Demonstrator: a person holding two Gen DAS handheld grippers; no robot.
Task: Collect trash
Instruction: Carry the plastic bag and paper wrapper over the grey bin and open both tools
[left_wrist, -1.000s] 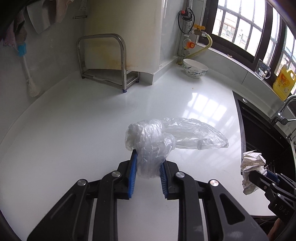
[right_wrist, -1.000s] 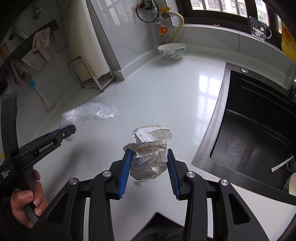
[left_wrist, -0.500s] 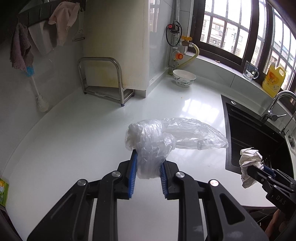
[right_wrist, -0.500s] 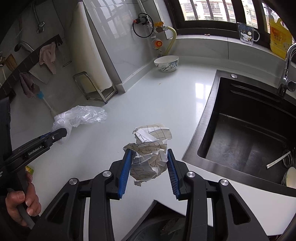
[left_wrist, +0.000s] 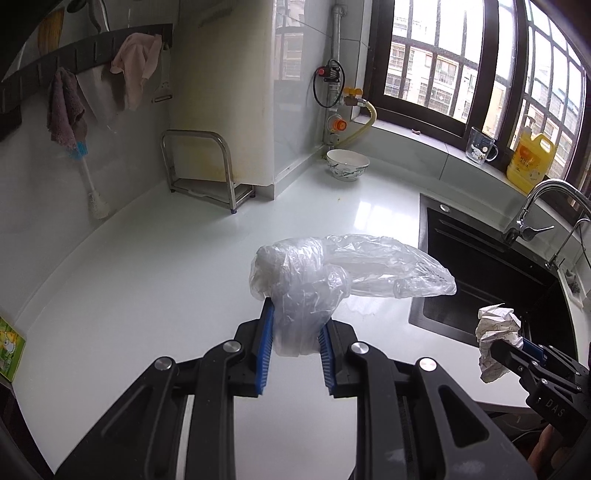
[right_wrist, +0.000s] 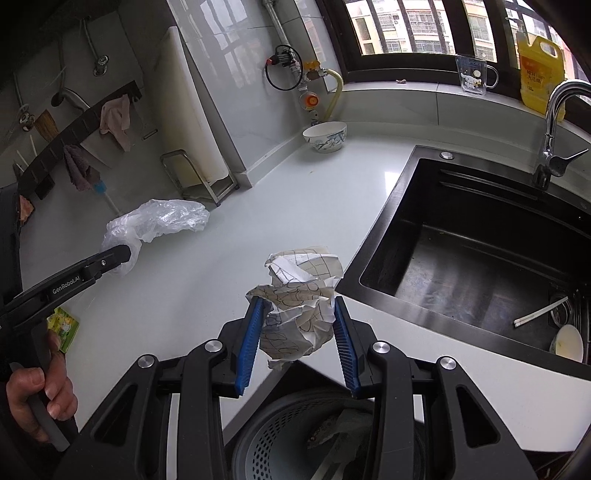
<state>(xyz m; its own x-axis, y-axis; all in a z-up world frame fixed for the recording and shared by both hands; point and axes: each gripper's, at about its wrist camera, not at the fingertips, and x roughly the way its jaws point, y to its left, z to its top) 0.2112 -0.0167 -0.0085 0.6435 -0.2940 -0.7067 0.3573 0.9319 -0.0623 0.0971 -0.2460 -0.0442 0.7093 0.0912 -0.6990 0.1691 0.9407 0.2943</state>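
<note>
Both pieces of trash are picked up and held in the air above the white counter (left_wrist: 155, 280). The left gripper (left_wrist: 295, 332) is squeezed tight on a clear plastic bag (left_wrist: 332, 269), which sticks out past the blue pads (left_wrist: 266, 332). The right gripper (right_wrist: 297, 328) is squeezed tight on a ball of crumpled paper (right_wrist: 299, 295). It hangs just past the counter's front edge, right above a gray bin (right_wrist: 295, 435) on the floor.

I think the picking up is done. What is left is to drop both pieces into the bin. The paper looks ready to go first. The bag is farther away and needs to come over.

The bin is mostly hidden behind the right gripper. Something is already inside, but it is too hard to tell what. No other trash shows on the counter.
</note>
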